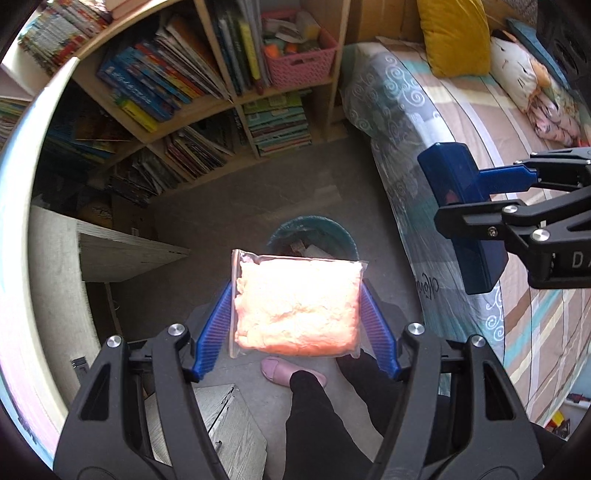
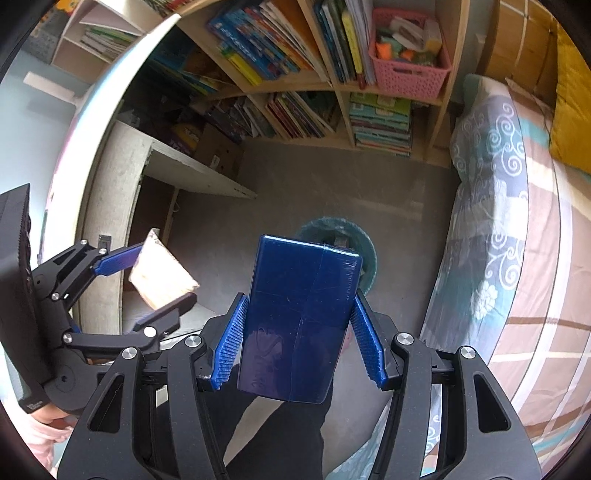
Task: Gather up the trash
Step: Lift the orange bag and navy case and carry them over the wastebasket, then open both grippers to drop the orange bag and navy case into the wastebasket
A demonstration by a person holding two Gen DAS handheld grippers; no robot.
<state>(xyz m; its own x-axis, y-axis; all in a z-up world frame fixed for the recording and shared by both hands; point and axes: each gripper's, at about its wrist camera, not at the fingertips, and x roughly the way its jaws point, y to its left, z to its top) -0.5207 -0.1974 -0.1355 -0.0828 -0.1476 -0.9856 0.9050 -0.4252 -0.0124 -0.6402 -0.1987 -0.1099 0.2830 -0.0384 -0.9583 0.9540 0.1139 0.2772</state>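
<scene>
My left gripper (image 1: pixel 297 291) is shut on a clear plastic bag (image 1: pixel 297 310) stuffed with pale orange material, its blue pads pressing on both sides. The bag hangs above a round teal trash bin (image 1: pixel 284 229) on the grey floor, and some scraps show inside the bin. My right gripper (image 2: pixel 299 295) is shut on a dark blue box (image 2: pixel 299 325) that hides part of the bin (image 2: pixel 314 225). In the left wrist view the right gripper (image 1: pixel 476 199) and its blue box (image 1: pixel 454 173) hover at the right, over the bed's edge. In the right wrist view the left gripper (image 2: pixel 164 277) and the bag (image 2: pixel 162 264) are at the left.
A wooden bookshelf (image 1: pixel 236 99) with books and a pink basket (image 1: pixel 299 62) stands beyond the bin. A bed (image 1: pixel 461 122) with a patterned cover and a yellow pillow (image 1: pixel 454 33) runs along the right. A pale desk (image 2: pixel 192 170) is at the left. A person's dark-trousered leg (image 1: pixel 321 417) and pink slipper (image 1: pixel 277 369) are below.
</scene>
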